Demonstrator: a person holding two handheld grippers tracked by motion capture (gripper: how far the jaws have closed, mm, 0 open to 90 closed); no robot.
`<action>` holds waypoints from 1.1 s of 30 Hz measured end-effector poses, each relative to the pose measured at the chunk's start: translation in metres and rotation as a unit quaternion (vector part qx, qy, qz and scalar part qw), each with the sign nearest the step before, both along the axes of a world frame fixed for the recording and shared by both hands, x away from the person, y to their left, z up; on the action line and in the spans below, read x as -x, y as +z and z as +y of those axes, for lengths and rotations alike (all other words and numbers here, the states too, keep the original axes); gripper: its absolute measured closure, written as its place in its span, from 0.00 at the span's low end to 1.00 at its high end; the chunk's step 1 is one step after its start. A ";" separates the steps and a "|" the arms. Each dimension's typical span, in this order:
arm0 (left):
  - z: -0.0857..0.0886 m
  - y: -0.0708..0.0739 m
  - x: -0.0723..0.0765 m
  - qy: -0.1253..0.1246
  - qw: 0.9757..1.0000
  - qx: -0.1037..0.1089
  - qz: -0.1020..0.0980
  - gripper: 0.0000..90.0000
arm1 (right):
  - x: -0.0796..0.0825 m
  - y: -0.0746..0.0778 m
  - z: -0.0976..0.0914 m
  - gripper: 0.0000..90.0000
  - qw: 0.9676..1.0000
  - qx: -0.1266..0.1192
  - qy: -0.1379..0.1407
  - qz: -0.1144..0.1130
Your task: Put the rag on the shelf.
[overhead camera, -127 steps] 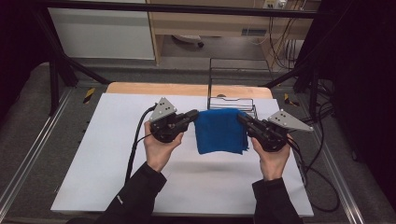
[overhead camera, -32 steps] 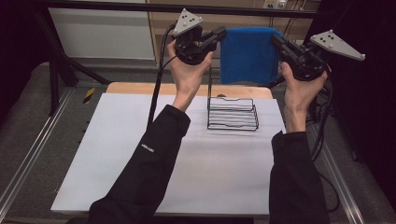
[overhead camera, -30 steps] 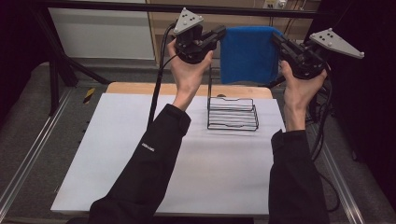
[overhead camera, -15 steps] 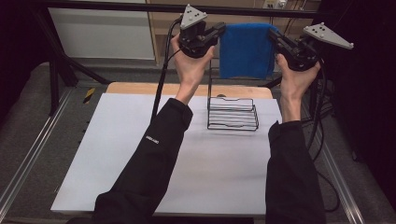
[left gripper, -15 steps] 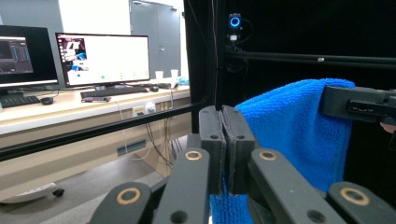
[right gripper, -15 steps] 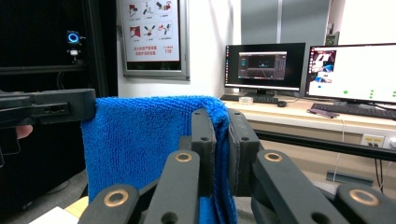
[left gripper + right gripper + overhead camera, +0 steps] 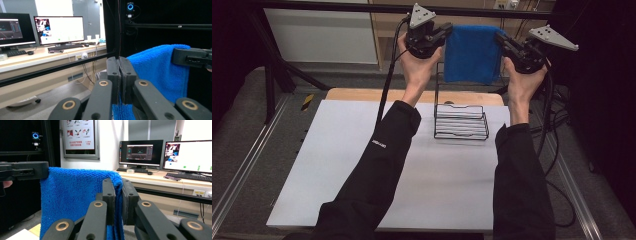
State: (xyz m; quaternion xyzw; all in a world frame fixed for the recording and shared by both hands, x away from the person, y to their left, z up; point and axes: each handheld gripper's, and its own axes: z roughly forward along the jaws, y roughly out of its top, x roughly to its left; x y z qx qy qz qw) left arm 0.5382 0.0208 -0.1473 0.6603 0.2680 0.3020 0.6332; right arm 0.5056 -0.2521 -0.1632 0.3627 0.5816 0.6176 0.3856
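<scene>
Blue terry cloth (image 7: 472, 60) hangs in the air well above the white tabletop (image 7: 362, 170), stretched flat between two hand-held tools. The left tool (image 7: 446, 31) has its jaws pressed together on the cloth's upper left corner, and the right tool (image 7: 501, 39) pinches the upper right corner the same way; in each gripper view the black jaws meet tightly with blue fabric caught between them. The cloth falls as a folded rectangle behind a black wire rack (image 7: 460, 120), which stands on the tabletop below and slightly nearer the person, with a tall upright wire frame at its back. Both forearms in black sleeves reach up from the bottom of the high view. The work appears to be draping the cloth over the rack's upright. The risk, as I judge it, is that each grip holds only a small corner: an uneven pull could slip one corner free, or the hanging edge could snag the wire and tip the light rack.
</scene>
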 end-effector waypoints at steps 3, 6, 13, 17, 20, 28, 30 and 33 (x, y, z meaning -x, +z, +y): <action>-0.001 -0.006 -0.002 -0.001 1.000 -0.009 0.002 0.97 | -0.004 -0.004 -0.002 0.93 1.000 -0.002 0.001 0.004; -0.002 -0.014 -0.002 -0.005 1.000 -0.015 0.006 0.97 | -0.007 -0.013 -0.002 0.93 1.000 0.004 0.000 0.015; -0.001 -0.038 -0.001 -0.018 0.999 -0.028 0.017 0.97 | -0.004 -0.030 -0.005 0.93 0.999 0.018 0.007 0.035; -0.002 -0.048 0.001 -0.021 0.999 -0.041 0.022 0.97 | -0.004 -0.038 -0.007 0.93 0.998 0.030 0.008 0.047; -0.003 -0.054 0.002 -0.022 0.998 -0.052 0.026 0.97 | -0.004 -0.045 -0.009 0.93 0.998 0.038 0.011 0.056; -0.005 -0.070 0.000 -0.011 0.997 -0.072 0.033 0.97 | -0.008 -0.064 -0.008 0.92 0.996 0.050 0.012 0.077; -0.004 -0.071 0.000 -0.011 0.997 -0.077 0.029 0.97 | -0.008 -0.066 -0.008 0.92 0.996 0.047 0.013 0.078; -0.003 -0.070 0.000 -0.013 0.997 -0.074 0.029 0.97 | -0.009 -0.067 -0.008 0.92 0.996 0.043 0.017 0.077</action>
